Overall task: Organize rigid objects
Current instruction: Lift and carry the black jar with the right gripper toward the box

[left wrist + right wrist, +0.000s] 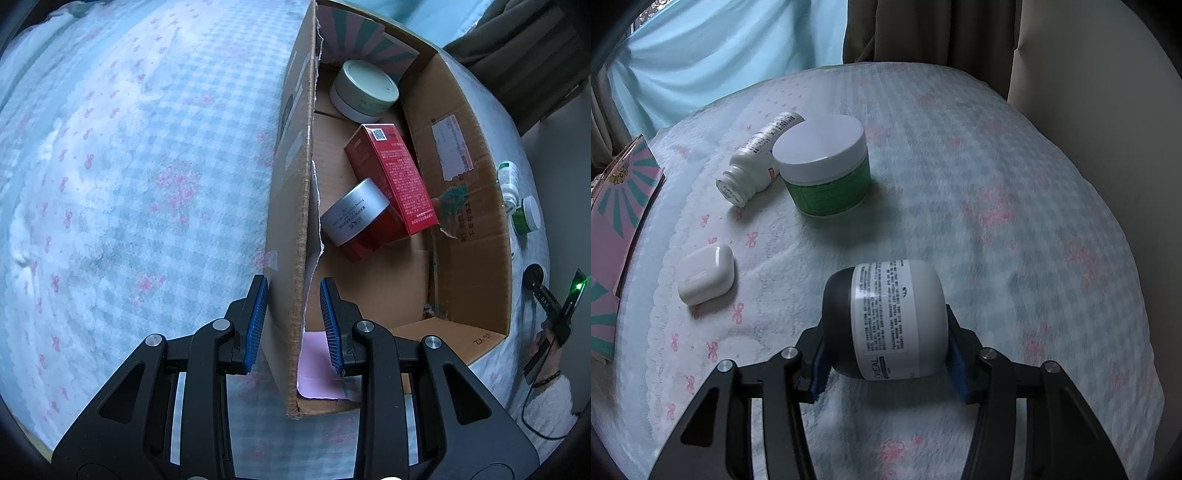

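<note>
My left gripper [293, 325] straddles the near wall of an open cardboard box [291, 229] with blue pads [258, 325] on either side; the jaws stand apart, not pressed on the wall. Inside lie a red carton [391, 177], a silver-lidded red jar [354, 214] and a pale green tin [364, 90]. My right gripper [886, 354] is shut on a white L'Oreal jar with a black lid [886, 317], held on its side just above the bedspread. A green jar with a white lid [823, 166], a white pill bottle [757, 158] and a white earbud case [705, 273] lie beyond it.
Everything rests on a bed with a blue checked spread [129, 184]. A pink and teal striped board [617, 206] of the box stands at the left in the right wrist view. Curtains [923, 29] hang behind. The right gripper and the person's hand [550, 332] show at the right of the box.
</note>
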{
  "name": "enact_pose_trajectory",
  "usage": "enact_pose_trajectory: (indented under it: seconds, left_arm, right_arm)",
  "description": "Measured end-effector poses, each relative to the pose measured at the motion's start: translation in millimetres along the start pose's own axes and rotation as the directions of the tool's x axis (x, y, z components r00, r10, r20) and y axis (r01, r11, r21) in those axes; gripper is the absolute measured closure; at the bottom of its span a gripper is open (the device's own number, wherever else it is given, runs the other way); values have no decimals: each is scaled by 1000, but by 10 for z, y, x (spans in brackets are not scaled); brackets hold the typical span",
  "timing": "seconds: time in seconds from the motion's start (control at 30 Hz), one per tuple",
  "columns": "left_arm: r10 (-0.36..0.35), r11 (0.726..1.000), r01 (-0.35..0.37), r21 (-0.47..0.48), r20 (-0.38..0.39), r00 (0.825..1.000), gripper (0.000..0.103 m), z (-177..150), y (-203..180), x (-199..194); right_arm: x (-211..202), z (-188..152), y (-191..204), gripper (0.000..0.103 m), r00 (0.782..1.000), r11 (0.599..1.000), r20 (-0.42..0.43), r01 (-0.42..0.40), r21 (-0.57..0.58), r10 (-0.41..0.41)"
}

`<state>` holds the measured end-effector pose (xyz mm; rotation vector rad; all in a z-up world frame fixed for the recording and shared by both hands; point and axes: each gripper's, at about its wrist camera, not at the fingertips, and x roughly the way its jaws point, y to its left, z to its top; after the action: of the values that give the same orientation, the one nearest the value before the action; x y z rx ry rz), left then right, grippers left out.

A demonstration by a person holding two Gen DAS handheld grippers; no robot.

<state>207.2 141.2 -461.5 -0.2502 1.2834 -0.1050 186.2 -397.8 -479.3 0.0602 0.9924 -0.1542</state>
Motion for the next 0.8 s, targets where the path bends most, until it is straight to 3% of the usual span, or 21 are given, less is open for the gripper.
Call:
enact_pose_trajectory:
  seconds: [0.23,0.53,0.8]
  left_arm:
    - [7,1000,-7,14,1,1000,78,-2,-30,-3]
    - [9,1000,-8,19,-11,1000,78,17,-28,-7]
    - [-18,999,20,42,-40,999,78,72,14,14]
  right_arm:
    - [-163,113,-45,56,1000,996,-12,-23,81,24]
    - [-716,558,24,55,999,985,-36,-23,174,30]
    - [-1207,1098,541,55,998,978,-6,-61,202,63]
